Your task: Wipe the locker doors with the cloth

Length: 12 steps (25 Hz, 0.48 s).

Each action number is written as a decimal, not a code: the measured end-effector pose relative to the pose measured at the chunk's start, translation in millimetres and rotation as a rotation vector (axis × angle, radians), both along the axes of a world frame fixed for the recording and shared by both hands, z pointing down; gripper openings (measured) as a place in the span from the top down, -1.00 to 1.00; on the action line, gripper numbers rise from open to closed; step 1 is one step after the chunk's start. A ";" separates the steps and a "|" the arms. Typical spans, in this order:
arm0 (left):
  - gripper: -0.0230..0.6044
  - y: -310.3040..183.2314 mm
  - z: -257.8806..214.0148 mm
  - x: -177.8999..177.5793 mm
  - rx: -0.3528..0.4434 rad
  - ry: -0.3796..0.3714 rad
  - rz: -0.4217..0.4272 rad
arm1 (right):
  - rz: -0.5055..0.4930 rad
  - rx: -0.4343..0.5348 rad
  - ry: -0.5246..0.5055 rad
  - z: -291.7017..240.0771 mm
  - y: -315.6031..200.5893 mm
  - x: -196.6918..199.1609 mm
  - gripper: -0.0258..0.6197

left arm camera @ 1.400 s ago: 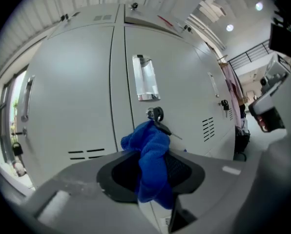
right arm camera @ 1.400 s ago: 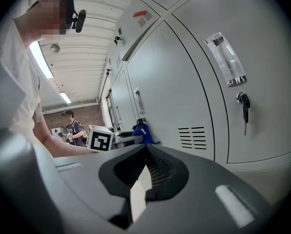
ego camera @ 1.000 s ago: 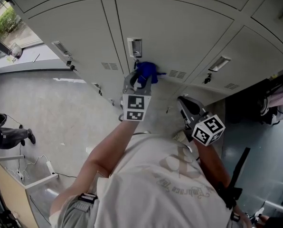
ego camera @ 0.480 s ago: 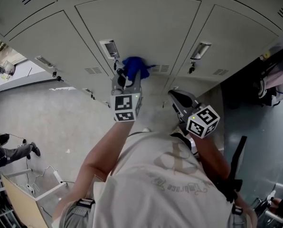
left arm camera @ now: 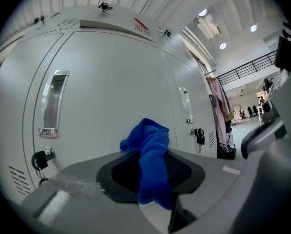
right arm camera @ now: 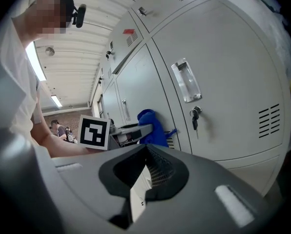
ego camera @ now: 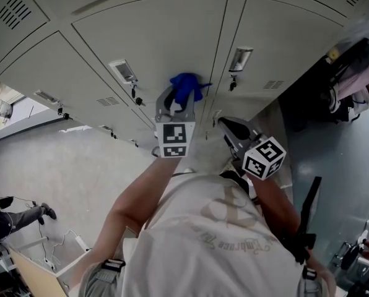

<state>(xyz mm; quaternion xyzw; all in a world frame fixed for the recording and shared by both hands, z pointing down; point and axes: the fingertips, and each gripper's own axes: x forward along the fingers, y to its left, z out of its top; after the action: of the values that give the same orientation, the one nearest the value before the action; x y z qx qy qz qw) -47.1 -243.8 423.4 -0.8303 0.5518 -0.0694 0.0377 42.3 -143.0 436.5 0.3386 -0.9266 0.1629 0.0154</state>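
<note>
Cannot see lower end of cloth, buried between jaws of left gripper. Cannot resolve contact with door. Cropped at head view's left edge: bystander.

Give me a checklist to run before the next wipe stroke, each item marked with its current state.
1. Grip: left gripper clamps cloth: ok.
2. Enough cloth sticks out past the jaws: ok.
3. Cloth pressed against door: cannot tell.
4. Right gripper shut, empty, off the lockers: ok.
5. Hanging keys apart from cloth: ok.
</note>
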 end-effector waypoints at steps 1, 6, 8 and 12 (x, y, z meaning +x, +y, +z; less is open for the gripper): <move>0.47 -0.5 -0.2 6.4 0.004 -0.008 0.011 | 0.008 0.000 0.000 0.1 0.1 3.1 0.90; 0.48 -2.9 1.7 36.7 0.004 -0.034 0.069 | 0.039 -0.005 -0.001 1.0 -1.1 15.9 0.90; 0.47 -3.8 3.2 44.6 0.001 -0.042 0.086 | 0.047 -0.005 -0.002 0.3 -2.1 19.3 0.90; 0.47 -5.0 9.5 56.1 -0.013 -0.050 0.118 | 0.053 -0.006 0.003 0.3 -4.0 22.5 0.90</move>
<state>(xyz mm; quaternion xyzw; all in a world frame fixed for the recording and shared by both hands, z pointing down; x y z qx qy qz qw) 9.0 -248.8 432.9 -0.8597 0.5001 -0.0914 0.0499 64.7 -147.0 436.8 0.3632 -0.9168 0.1653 0.0134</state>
